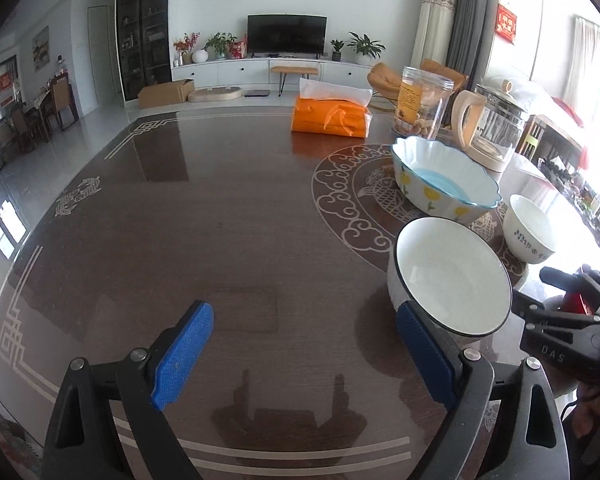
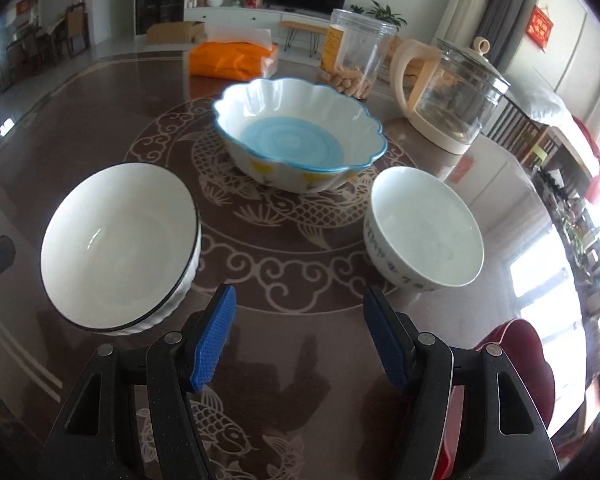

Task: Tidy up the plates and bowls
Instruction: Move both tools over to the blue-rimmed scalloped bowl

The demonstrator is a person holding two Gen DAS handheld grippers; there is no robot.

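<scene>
Three bowls stand upright, mouths up, on the dark patterned desk (image 2: pixel 112 88): a black-rimmed bowl (image 2: pixel 120 246) on the left, a scalloped blue-centred bowl (image 2: pixel 300 136) beyond, and a small white bowl (image 2: pixel 424 228) on the right. Being round, none has a long axis. The left gripper (image 1: pixel 304 360) and the right gripper (image 2: pixel 300 340) are both spread apart, empty.

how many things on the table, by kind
bowls: 3, the black-rimmed white bowl, the scalloped blue-rimmed bowl and the small white bowl with blue markings
clear plastic jars: 1
glass kettles: 1
orange tissue packs: 1
total: 6
</scene>
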